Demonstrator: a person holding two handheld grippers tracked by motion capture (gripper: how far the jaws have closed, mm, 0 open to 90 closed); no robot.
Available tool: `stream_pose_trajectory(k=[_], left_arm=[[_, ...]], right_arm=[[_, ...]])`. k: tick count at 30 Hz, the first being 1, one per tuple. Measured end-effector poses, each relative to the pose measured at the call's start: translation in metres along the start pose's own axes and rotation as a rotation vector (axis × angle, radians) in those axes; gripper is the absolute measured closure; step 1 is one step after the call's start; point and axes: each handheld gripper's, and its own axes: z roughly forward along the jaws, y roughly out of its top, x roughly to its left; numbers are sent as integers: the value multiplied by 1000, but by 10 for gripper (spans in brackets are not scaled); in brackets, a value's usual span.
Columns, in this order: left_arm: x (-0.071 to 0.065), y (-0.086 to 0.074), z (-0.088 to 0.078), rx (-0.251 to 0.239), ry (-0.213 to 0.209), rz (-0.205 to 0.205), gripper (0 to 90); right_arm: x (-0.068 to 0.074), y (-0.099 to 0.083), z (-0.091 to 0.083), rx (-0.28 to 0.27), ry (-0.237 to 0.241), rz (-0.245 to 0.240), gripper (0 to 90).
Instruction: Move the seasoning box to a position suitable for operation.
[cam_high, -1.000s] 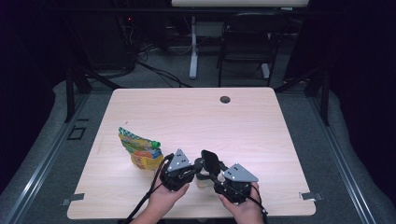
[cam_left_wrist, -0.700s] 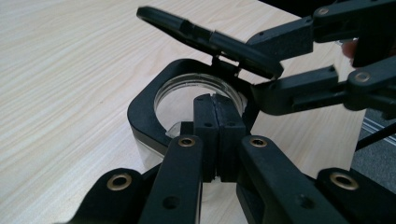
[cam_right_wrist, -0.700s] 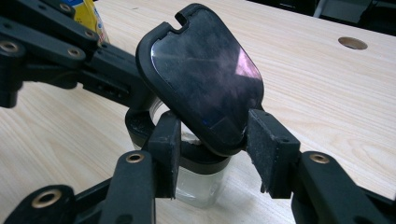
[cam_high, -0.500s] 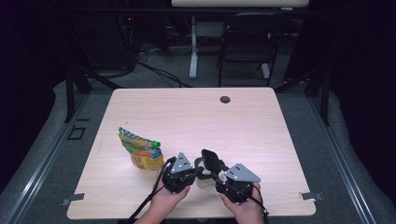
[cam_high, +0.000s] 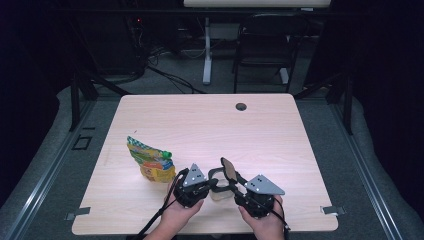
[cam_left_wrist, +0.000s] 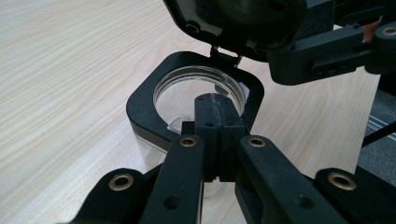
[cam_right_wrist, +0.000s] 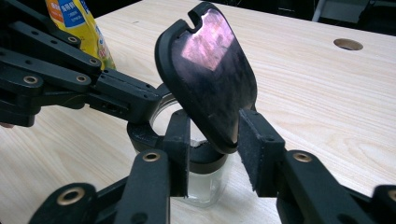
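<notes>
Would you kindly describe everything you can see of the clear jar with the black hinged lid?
The jar is a small clear container, glass or plastic by its look, standing upright near the front edge of the wooden table. A black squarish collar rings its round mouth, and its glossy black lid is hinged open, standing tilted up. It looks empty. The left gripper is shut on the collar's rim; the right gripper has its jaws, just closing, either side of the lid's lower edge.

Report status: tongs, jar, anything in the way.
Left tongs shut on jar rim. Right tongs closing around raised lid, not gripping. Snack pouch lies left, clear.
</notes>
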Motion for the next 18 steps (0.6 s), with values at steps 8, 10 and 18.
stream_pose_trajectory(k=[8,10,18], left_arm=[[0,0,0,3,-1,2,900],[0,0,0,4,-1,4,900],[0,0,0,3,-1,6,900]], right_arm=[[-4,0,-5,-2,5,27,730],[-5,0,-6,-6,6,34,741],[-10,0,-10,-2,9,62,789]])
